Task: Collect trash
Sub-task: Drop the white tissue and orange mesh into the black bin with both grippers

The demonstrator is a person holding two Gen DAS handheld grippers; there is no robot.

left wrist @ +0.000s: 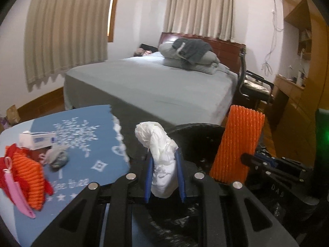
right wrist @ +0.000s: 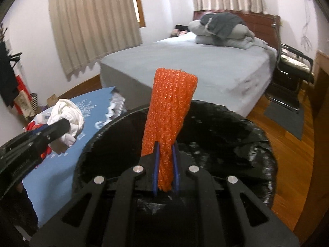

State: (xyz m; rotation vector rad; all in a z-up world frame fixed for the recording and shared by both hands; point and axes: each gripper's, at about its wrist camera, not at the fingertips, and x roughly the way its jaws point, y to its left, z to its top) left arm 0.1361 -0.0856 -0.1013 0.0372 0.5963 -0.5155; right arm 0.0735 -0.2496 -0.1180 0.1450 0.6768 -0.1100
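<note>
Below both grippers sits a round bin lined with a black plastic bag (right wrist: pixel 236 135), its wide mouth open toward the cameras; the inside reads as dark, crinkled plastic and nothing can be made out in it.

On the left, a table under a blue cloth printed with white snowflakes (left wrist: pixel 86 144) carries the remaining litter — a small white cardboard box with blue print (left wrist: pixel 38 140), a crumpled grey wad (left wrist: pixel 58 157), a second orange foam net sleeve (left wrist: pixel 30 177) lying on red material, and a pink plastic strip (left wrist: pixel 17 191) at the near left edge.

The left gripper (left wrist: pixel 164 177) holds a crumpled white tissue wad (left wrist: pixel 160 156) between its blue pads (left wrist: pixel 148 179), narrowed onto the lower part of the wad, which stands upright out of the grip. It hovers at the bin's near left rim, just beside the table edge.

The right gripper (right wrist: pixel 165 168) is closed tight on an orange foam mesh fruit sleeve (right wrist: pixel 168 111), pinching its lower end between blue pads (right wrist: pixel 155 168) so the sleeve rises upright and fans wider at its top. It sits over the bin's mouth, level and pointing toward the far side of the room — where a bed with a grey sheet (right wrist: pixel 195 65) holds folded grey bedding (right wrist: pixel 222 30).
</note>
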